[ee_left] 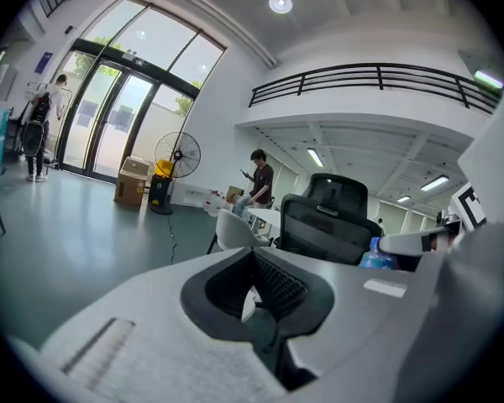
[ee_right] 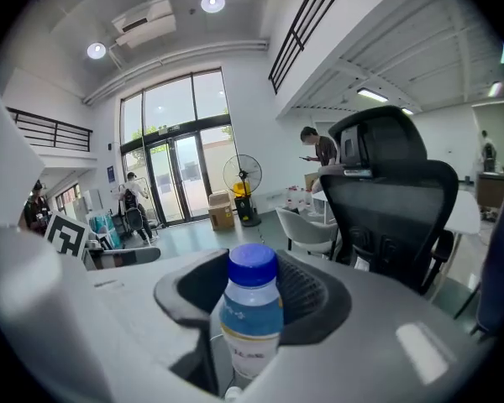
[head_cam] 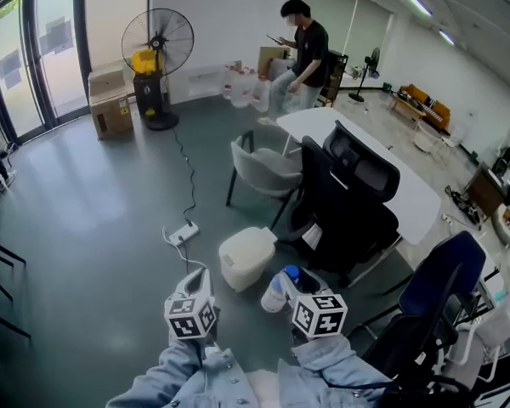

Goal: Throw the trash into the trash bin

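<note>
Gripping a blue-capped bottle (ee_right: 252, 317) in my right gripper (ee_right: 257, 290), just beside the trash bin (head_cam: 246, 257). Left gripper (ee_left: 256, 288) gapes, empty.

- The grey-green floor (head_cam: 93, 211) is seen from above — smooth and a little shiny.
- A white trash bin (head_cam: 246, 257) is set on it, low in the middle of the head view.
- A white power strip (head_cam: 184, 232) is laid just left of the bin, and a dark cable (head_cam: 188, 177) is run from it across the floor toward the fan.
- A tall fan (head_cam: 158, 45) is stood by the far wall, with a cardboard box (head_cam: 110, 109) beside it.
- A grey chair (head_cam: 263, 170) and a black office chair (head_cam: 353, 198) are placed just behind the bin — both beside a white table (head_cam: 418, 198).
- A blue chair (head_cam: 442, 283) is stood at the right.
</note>
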`<action>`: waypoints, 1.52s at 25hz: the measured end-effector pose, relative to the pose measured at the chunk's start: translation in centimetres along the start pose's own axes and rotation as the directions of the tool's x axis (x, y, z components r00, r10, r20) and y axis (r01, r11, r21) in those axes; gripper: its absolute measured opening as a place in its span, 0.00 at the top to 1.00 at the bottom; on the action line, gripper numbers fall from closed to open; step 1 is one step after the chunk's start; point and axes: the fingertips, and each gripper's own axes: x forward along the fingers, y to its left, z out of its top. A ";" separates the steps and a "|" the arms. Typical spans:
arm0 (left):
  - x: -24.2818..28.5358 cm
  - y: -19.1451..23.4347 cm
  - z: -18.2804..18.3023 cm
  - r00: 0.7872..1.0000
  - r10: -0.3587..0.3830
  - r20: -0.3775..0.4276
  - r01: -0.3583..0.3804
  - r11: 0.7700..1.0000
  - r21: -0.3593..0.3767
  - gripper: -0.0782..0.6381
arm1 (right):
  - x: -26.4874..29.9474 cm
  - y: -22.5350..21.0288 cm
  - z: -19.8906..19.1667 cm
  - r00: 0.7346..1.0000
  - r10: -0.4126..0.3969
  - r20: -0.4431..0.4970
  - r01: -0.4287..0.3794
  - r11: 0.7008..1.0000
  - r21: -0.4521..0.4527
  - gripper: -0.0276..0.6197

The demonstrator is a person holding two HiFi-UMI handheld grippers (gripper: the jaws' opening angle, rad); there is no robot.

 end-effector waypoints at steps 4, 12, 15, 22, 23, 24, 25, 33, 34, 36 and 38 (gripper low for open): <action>3.1 4.7 1.7 1.000 0.008 0.020 -0.008 1.000 -0.030 0.88 | 4.4 0.8 2.9 0.999 -0.034 0.007 0.034 0.999 -0.033 0.68; 8.3 10.2 0.3 0.999 0.007 -0.053 -0.011 0.997 -0.079 0.88 | 10.7 0.3 4.2 0.995 -0.099 -0.002 0.099 0.994 -0.039 0.68; 9.9 10.8 -0.6 0.996 0.008 -0.090 -0.017 0.994 -0.105 0.88 | 12.6 -0.9 3.7 0.993 -0.112 -0.029 0.111 0.994 -0.022 0.68; 13.4 11.3 -1.7 0.986 0.011 -0.166 -0.027 0.995 -0.093 0.88 | 16.5 -3.3 2.9 0.992 -0.105 -0.067 0.107 0.994 0.037 0.68; 13.9 11.2 -1.7 0.985 0.008 -0.171 -0.024 0.996 -0.089 0.88 | 16.9 -3.7 2.9 0.992 -0.106 -0.072 0.109 0.994 0.033 0.68; 14.5 11.1 -1.7 0.984 0.005 -0.175 -0.019 0.996 -0.082 0.88 | 17.3 -4.2 2.8 0.991 -0.108 -0.076 0.110 0.993 0.033 0.68; 15.2 11.1 -1.7 0.984 0.000 -0.181 -0.013 0.997 -0.074 0.88 | 17.8 -4.6 2.8 0.991 -0.109 -0.079 0.112 0.993 0.036 0.68; 17.7 11.6 -7.0 0.960 -0.029 -0.279 0.017 0.999 -0.045 0.88 | 21.4 -8.4 -2.3 0.983 -0.124 -0.137 0.138 0.986 0.094 0.68; 17.9 11.8 -8.0 0.956 -0.028 -0.293 0.019 0.999 -0.034 0.88 | 21.9 -8.6 -3.4 0.982 -0.122 -0.148 0.138 0.985 0.101 0.68; 18.3 12.5 -10.0 0.949 -0.027 -0.314 0.023 1.000 -0.015 0.88 | 23.1 -9.0 -5.9 0.979 -0.116 -0.169 0.136 0.985 0.108 0.68; 19.0 13.3 -12.3 0.944 -0.028 -0.330 0.025 1.000 -0.014 0.88 | 24.6 -9.5 -8.5 0.976 -0.111 -0.185 0.134 0.984 0.116 0.68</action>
